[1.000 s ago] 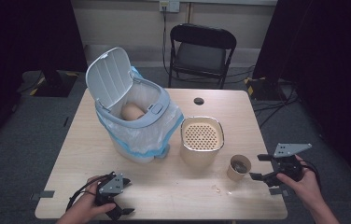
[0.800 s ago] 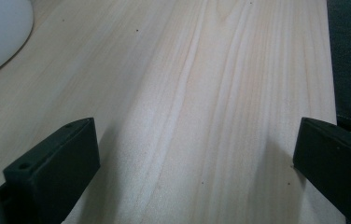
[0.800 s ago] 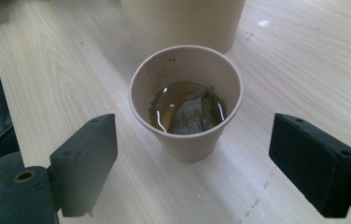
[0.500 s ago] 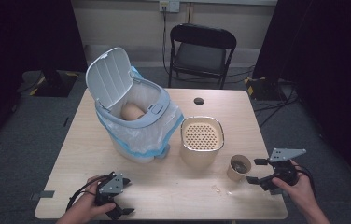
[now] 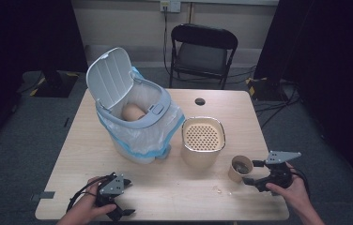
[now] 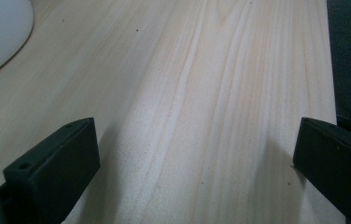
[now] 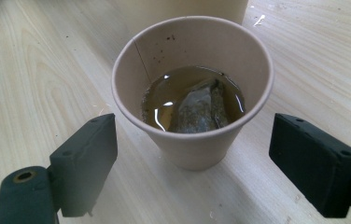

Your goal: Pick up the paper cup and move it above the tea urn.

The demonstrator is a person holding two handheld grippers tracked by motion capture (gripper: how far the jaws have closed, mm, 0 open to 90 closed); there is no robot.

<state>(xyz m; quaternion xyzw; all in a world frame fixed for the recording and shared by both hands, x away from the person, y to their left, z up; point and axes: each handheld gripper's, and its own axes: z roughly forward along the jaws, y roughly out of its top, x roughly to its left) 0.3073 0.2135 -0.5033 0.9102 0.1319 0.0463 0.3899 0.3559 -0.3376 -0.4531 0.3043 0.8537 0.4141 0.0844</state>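
— Right gripper view first: what do you have in front of you?

— I see the paper cup (image 7: pixel 192 93) standing upright on the table (image 7: pixel 38 70), with brown liquid and a tea bag (image 7: pixel 197 109) sunk in it. My right tongs (image 7: pixel 192 154) stand wide apart, one jaw on each side of the cup, neither touching it (there is clear wood showing on both sides).

— And from the high view?

— From up there the cup (image 5: pixel 240 168) sits near the right front edge of the table, just beside the beige perforated container (image 5: pixel 203 140), with the right tongs (image 5: pixel 255 172) just to its right.

— The other hand?

— My left tongs (image 5: pixel 124 197) rest low at the front left, jaws apart over bare wood, well apart from the lined bin (image 5: pixel 137 112).
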